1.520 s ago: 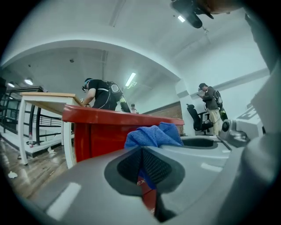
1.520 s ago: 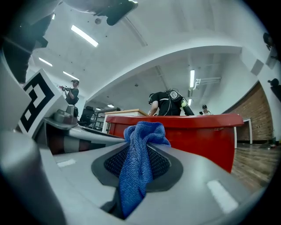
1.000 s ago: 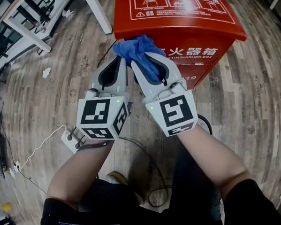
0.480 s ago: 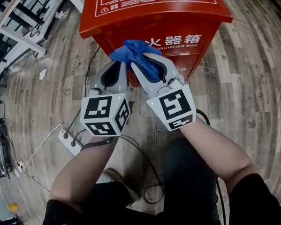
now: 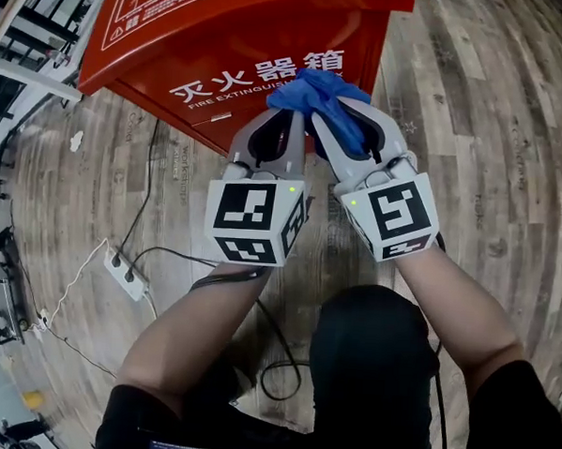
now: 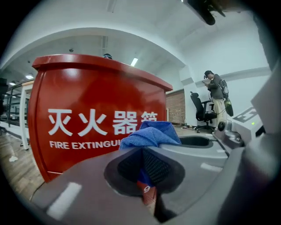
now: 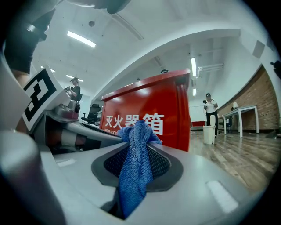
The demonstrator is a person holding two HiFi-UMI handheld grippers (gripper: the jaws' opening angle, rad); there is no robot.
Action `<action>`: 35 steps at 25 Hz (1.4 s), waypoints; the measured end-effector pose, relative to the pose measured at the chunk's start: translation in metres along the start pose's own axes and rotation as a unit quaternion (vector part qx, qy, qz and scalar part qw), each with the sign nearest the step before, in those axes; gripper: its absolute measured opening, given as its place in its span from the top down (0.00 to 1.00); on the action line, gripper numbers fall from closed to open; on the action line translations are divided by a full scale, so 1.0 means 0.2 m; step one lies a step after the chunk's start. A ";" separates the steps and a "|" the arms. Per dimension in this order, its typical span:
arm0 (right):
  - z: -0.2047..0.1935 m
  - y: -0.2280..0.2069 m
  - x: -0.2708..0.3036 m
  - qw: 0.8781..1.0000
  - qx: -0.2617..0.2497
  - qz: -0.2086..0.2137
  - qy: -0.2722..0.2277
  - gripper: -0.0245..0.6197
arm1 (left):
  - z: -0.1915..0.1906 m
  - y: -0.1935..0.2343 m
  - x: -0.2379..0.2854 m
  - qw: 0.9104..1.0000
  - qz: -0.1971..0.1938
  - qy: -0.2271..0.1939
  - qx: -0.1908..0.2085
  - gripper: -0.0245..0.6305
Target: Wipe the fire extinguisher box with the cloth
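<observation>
The red fire extinguisher box [image 5: 225,38] stands on the wooden floor, its front with white lettering facing me. A blue cloth [image 5: 314,91] is bunched against that front, next to the box's right edge. My right gripper [image 5: 348,114] is shut on the cloth, which hangs down between its jaws [image 7: 136,162]. My left gripper [image 5: 287,116] lies close beside it, shut, with blue cloth [image 6: 151,134] caught at its tip. The box front [image 6: 88,96] fills the left gripper view, and its corner [image 7: 153,101] rises just behind the cloth in the right gripper view.
A white power strip [image 5: 128,275] with cables lies on the floor at the left. White table legs [image 5: 26,74] stand at the far left. A person [image 6: 215,94] stands by an office chair [image 6: 199,112]. Another person [image 7: 210,107], a white bin [image 7: 209,134] and a table [image 7: 241,115] are further off.
Both grippers with the cloth have shifted right along the box front, from near its left part to its right edge. The box now sits higher and further left in view.
</observation>
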State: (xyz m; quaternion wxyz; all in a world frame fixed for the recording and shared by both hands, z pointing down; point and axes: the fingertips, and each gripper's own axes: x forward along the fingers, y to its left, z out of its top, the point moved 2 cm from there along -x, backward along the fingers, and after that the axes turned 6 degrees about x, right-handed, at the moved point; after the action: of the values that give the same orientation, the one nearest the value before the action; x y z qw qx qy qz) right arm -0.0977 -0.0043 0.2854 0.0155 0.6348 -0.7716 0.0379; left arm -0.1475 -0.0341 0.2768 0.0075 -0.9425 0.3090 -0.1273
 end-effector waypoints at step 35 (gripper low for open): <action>-0.42 0.53 0.41 0.997 -0.021 0.063 0.040 0.79 | -0.58 0.60 -0.28 0.996 0.079 0.023 -0.046 0.96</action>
State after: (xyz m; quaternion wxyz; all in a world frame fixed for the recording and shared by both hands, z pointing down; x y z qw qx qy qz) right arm -0.2201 -0.0567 0.3703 0.0576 0.5825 -0.8093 0.0483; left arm -0.2888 -0.0901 0.3647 -0.0332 -0.9115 0.3878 -0.1332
